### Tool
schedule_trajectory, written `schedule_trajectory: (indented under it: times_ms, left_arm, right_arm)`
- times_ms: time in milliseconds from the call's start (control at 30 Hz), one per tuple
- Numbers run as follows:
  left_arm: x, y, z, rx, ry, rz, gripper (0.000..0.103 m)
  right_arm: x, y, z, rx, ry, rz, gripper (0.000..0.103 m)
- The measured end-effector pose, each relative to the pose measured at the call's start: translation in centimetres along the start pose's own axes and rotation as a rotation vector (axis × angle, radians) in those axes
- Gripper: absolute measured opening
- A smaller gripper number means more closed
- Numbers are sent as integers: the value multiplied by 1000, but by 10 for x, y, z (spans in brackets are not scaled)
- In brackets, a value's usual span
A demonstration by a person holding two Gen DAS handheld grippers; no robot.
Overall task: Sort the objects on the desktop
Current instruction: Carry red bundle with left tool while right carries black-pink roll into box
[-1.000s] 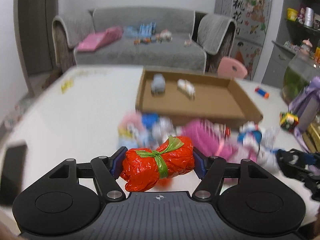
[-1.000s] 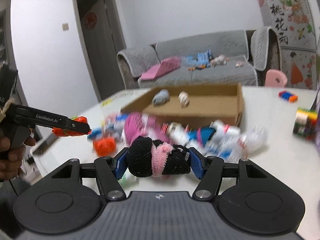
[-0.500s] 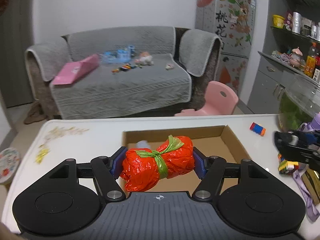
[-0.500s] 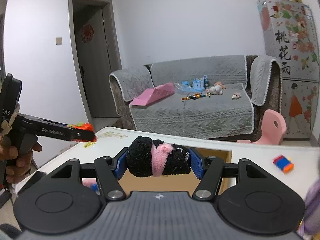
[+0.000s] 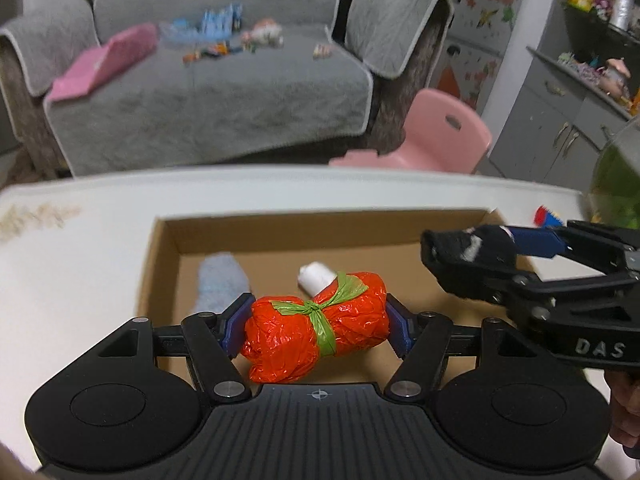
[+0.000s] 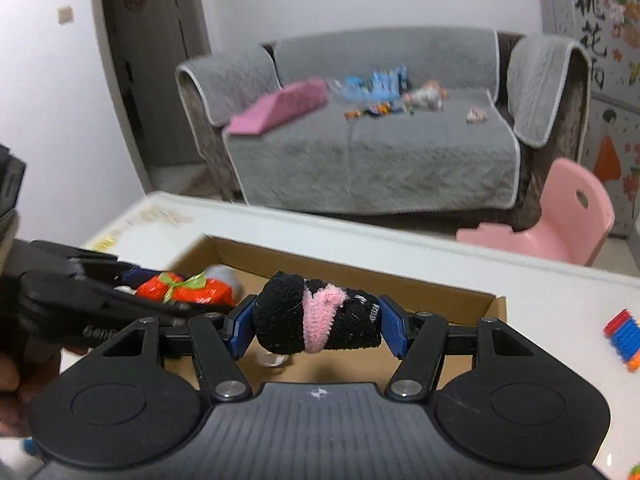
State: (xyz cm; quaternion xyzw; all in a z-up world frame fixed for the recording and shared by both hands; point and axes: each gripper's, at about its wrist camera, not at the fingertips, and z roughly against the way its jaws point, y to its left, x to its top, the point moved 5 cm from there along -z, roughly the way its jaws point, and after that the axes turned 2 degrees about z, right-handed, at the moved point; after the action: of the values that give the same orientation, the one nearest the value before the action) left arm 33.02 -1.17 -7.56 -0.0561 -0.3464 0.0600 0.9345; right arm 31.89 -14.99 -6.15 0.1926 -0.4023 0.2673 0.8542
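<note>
A living room lies behind the work: a grey sofa [image 5: 208, 80] strewn with toys against the far wall, a small pink chair [image 5: 436, 136] beside it, and in front a white table [image 5: 80, 272] carrying an open cardboard box [image 5: 160, 264]. The left hand-held gripper [image 5: 316, 326] is clenched on a red plastic bundle [image 5: 316, 332] tied round its middle with a green strip; the bundle lies crosswise between the blue pads, its long axis running from pad to pad, and it hangs over the near part of the box floor. Inside the box, just beyond the bundle, rest a pale blue rolled sock [image 5: 222, 280] and a small white roll [image 5: 316, 276]. The right hand-held gripper [image 6: 316, 326] grips a black sock roll [image 6: 316, 316] bound with a pink fuzzy band, also held crosswise, pad to pad, above the box's near edge toward its right side. In the left wrist view the right tool comes in from the right, with its load over the right part of the box. Both loads look to sit above the box opening, so the coming move seems to be a straight drop: the box floor lies below and slightly ahead of each tool, the left one appearing further in over the box. The free floor seems to lie right of the two rolls, which would suit the black roll; the red bundle may land against the white roll.
</note>
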Motion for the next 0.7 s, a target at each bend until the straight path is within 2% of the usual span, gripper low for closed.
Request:
schedule_trajectory:
  times_ms: [333, 433, 467, 500, 633, 700]
  left_arm:
    - [-8, 12, -32, 34, 55, 3, 73]
    - [-11, 14, -34, 50, 64, -4, 82]
    - [-10, 14, -34, 45, 66, 1, 90]
    - [-9, 14, -33, 33, 67, 9, 92]
    - [-9, 7, -15, 20, 44, -5, 100]
    - [-10, 2, 0, 20, 22, -32, 101]
  right_arm:
    - [-5, -13, -37, -43, 80, -11, 59]
    - [-10, -14, -42, -59, 97, -14, 60]
    - [-9, -15, -43, -66, 98, -16, 62]
    - [-8, -16, -42, -70, 94, -25, 62]
    - [-4, -17, -28, -83, 55, -34, 75]
    - [-1, -14, -15, -81, 33, -29, 76]
